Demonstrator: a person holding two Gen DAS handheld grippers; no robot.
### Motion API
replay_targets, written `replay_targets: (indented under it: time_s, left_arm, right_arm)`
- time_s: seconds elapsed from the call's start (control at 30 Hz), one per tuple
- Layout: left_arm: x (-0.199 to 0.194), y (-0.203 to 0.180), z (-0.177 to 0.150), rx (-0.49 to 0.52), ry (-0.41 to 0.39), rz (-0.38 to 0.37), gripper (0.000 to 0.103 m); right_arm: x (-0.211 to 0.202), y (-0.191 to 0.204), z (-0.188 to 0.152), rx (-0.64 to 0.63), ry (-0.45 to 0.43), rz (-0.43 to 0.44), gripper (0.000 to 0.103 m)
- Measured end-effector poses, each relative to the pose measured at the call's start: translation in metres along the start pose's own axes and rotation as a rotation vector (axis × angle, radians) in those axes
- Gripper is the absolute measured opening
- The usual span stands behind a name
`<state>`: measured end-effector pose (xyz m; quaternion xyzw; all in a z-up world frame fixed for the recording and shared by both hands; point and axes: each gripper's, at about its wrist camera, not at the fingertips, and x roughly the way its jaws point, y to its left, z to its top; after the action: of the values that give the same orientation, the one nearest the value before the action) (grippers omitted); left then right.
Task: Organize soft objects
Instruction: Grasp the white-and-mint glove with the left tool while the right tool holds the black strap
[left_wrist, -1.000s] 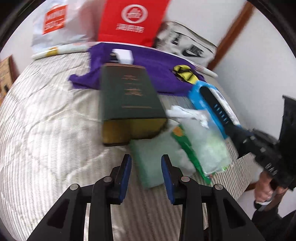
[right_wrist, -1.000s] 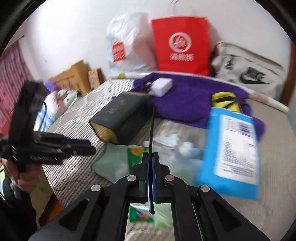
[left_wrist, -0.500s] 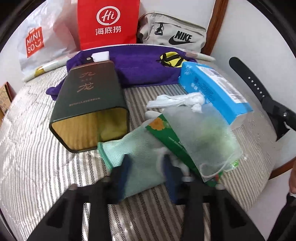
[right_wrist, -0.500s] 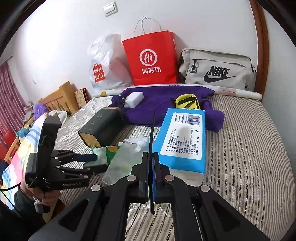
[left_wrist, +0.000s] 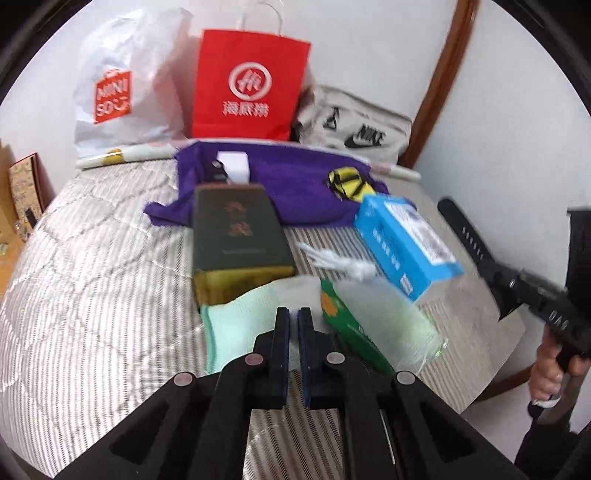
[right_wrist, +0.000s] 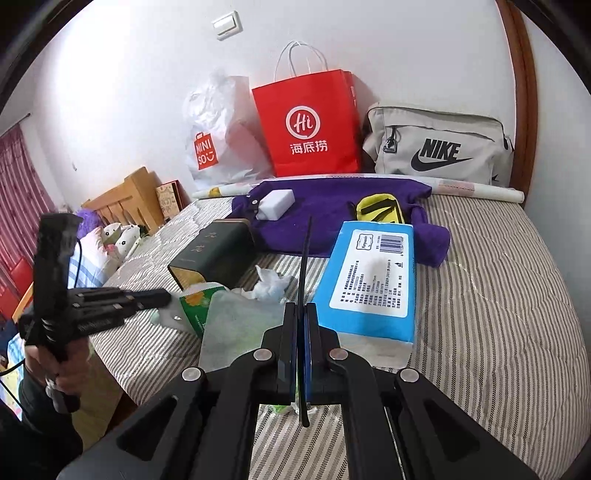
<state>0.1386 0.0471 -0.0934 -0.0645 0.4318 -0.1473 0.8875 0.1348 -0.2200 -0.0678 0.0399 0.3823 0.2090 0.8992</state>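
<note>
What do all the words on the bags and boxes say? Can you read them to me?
"MINI SO": white plastic bag.
"Hi", with Chinese characters "海底捞" under it: red paper bag.
"NIKE", with the swoosh: grey bag.
Two gold Chinese characters on the dark green box: too blurred to read.
Barcode and small print on the blue tissue pack: too small to read.
Green packet with an orange flower: print unreadable.

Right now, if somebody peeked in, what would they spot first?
Probably the bright red paper bag standing against the wall at the far side of the bed. Next, the big blue tissue pack lying in the middle, in front of the purple towel. Close by, the left tool pinches a pale green cloth.
</note>
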Motion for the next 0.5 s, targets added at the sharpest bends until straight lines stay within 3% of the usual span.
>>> replay_targets:
  time_s: [0.5]
  left_arm:
    - [-0.033, 0.012, 0.016, -0.037, -0.091, 0.026, 0.005]
  right_arm:
    - [-0.011, -0.002, 0.001, -0.010, -0.001, -0.040, 0.003]
